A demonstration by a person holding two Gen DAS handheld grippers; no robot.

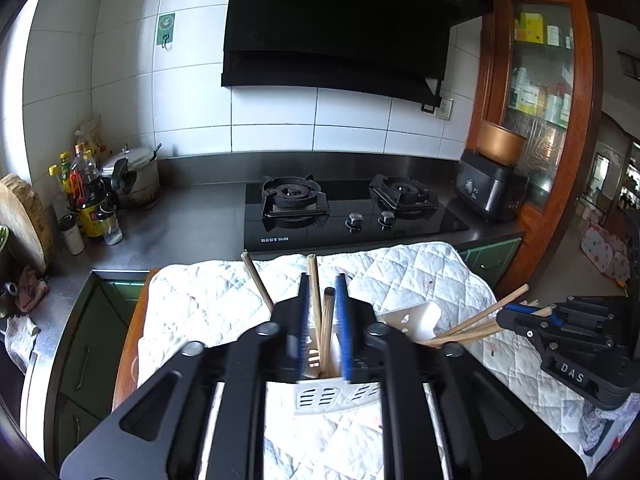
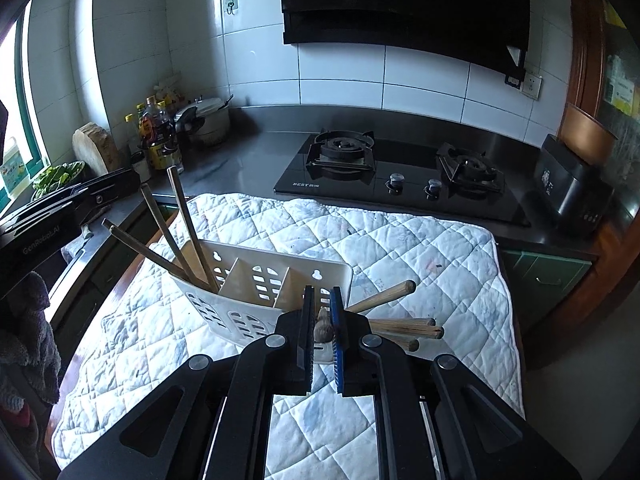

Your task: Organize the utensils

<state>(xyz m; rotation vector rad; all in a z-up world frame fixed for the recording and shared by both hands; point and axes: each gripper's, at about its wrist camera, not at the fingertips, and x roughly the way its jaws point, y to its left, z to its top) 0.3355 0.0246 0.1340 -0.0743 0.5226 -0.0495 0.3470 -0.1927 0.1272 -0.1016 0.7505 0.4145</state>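
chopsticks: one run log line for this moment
left tongs: around chopsticks in holder | right tongs: shut on chopstick | loose chopsticks: on quilt, beside holder

The left claw (image 1: 324, 304) hides the holder's (image 1: 336, 396) middle; the right claw (image 2: 322, 320) hides the chopsticks' (image 2: 404, 330) lower ends.

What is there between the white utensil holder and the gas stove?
In the right wrist view, only the quilted white cloth lies between the white utensil holder and the gas stove, then a strip of steel counter.
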